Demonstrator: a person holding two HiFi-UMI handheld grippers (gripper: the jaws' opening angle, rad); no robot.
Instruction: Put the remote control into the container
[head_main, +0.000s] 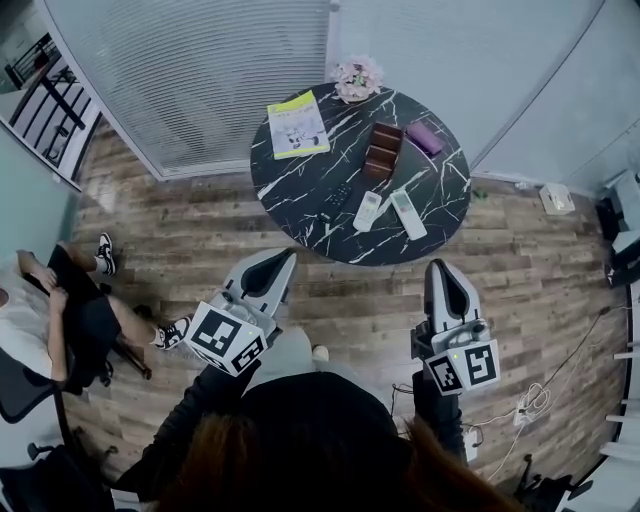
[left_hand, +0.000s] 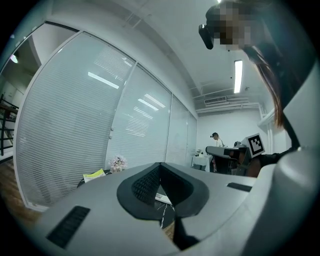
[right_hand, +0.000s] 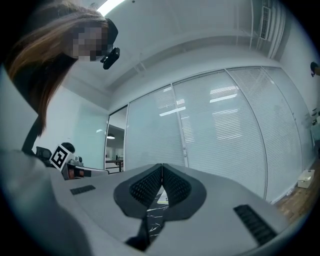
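The black remote control (head_main: 335, 197) lay on the round table (head_main: 290, 182), beside a short white remote (head_main: 368, 210) and a long white remote (head_main: 407, 214). The brown container (head_main: 382, 150) stood just behind them, near a purple box (head_main: 424, 138). Your left claw (head_main: 281, 259) and right claw (head_main: 441, 268) were closed tight with nothing in them, on your side of the table.

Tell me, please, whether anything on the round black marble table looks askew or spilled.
Nothing stands out: the brown wooden container stands upright; the black remote and two white remotes lie flat on the tabletop.
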